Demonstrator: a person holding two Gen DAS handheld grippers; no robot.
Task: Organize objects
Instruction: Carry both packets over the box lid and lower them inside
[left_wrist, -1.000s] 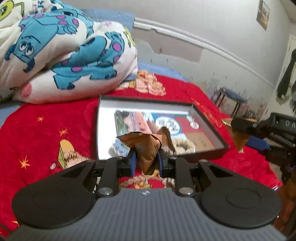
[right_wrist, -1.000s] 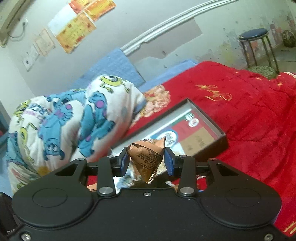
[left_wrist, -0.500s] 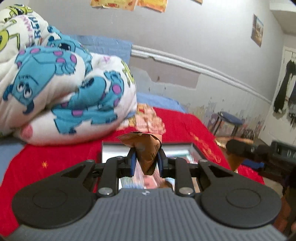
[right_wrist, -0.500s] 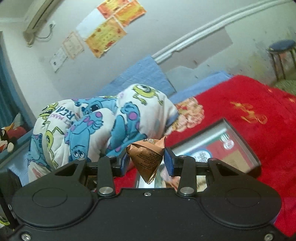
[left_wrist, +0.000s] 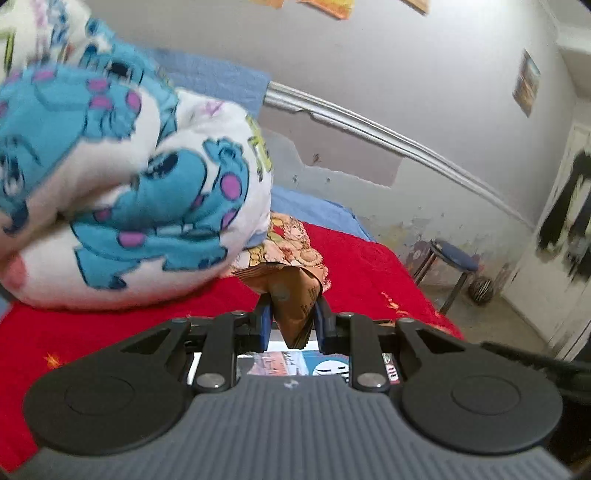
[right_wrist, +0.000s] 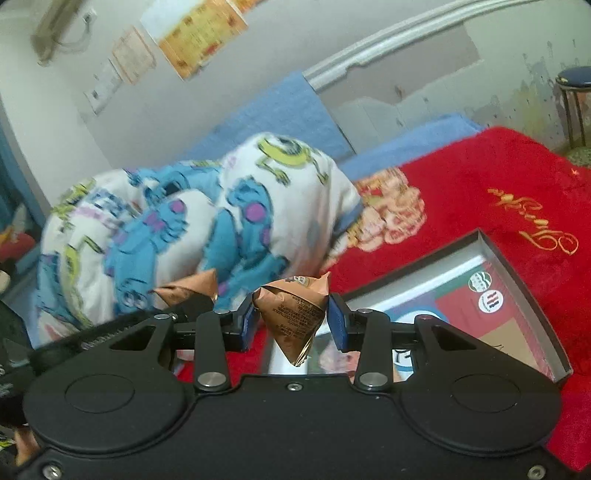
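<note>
The left gripper (left_wrist: 290, 319) is pinching a brown packet (left_wrist: 291, 306); the right gripper (right_wrist: 291, 323) is squeezing another packet (right_wrist: 293, 317) above the near tray (right_wrist: 532, 295). Both packets are looking light, crinkly and crushable, best held gently across their middles.
</note>
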